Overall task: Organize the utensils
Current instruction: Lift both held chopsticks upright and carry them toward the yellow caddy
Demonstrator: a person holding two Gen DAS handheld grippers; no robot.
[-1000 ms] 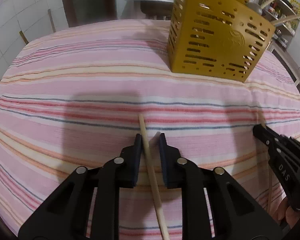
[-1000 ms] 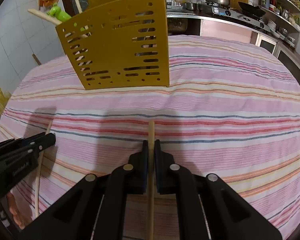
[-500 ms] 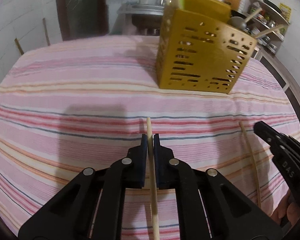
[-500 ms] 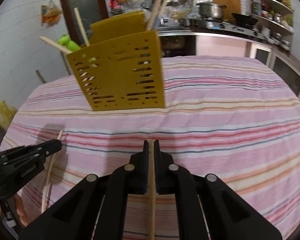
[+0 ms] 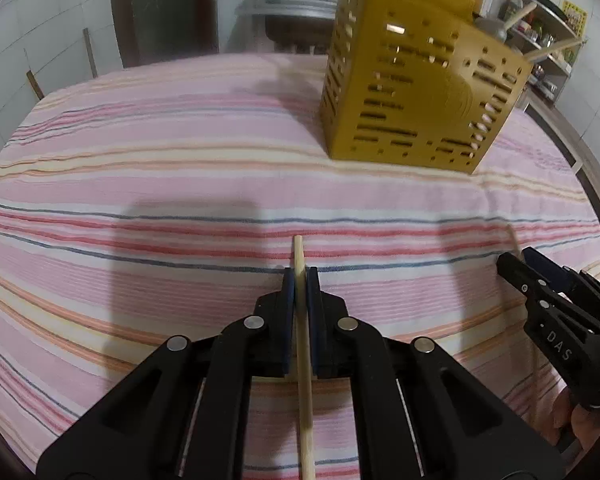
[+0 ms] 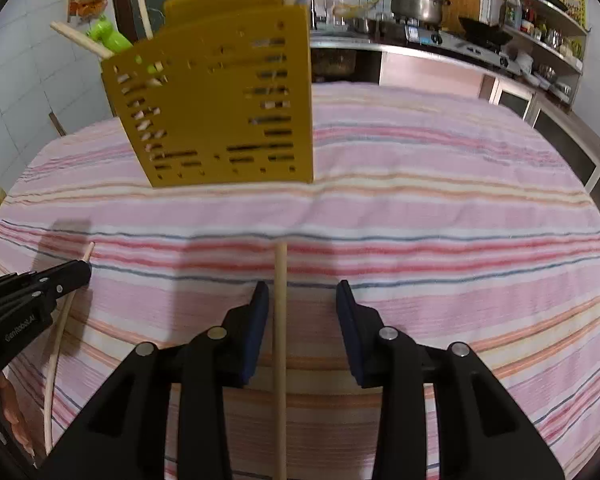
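A white-tiled kitchen surrounds the scene, with a steel pot [image 6: 419,5] on a stove and shelves of bottles along the far wall. The worktop wears a pink cloth striped in red, orange and blue [image 5: 180,152], covering it edge to edge. On it stands a mustard-yellow perforated plastic utensil holder [image 5: 416,96], upright, with wooden sticks and a green handle poking from its top (contents otherwise hidden). The left gripper [image 5: 300,276] has its fingers clamped together on a pale round wooden chopstick [image 5: 303,356], whose long axis runs along the fingers, tip pointing toward the holder. The right gripper [image 6: 302,290] has its fingers apart and opening; a second wooden chopstick [image 6: 280,320] lies between them, nearer the left finger, its long axis also pointing away toward the holder.
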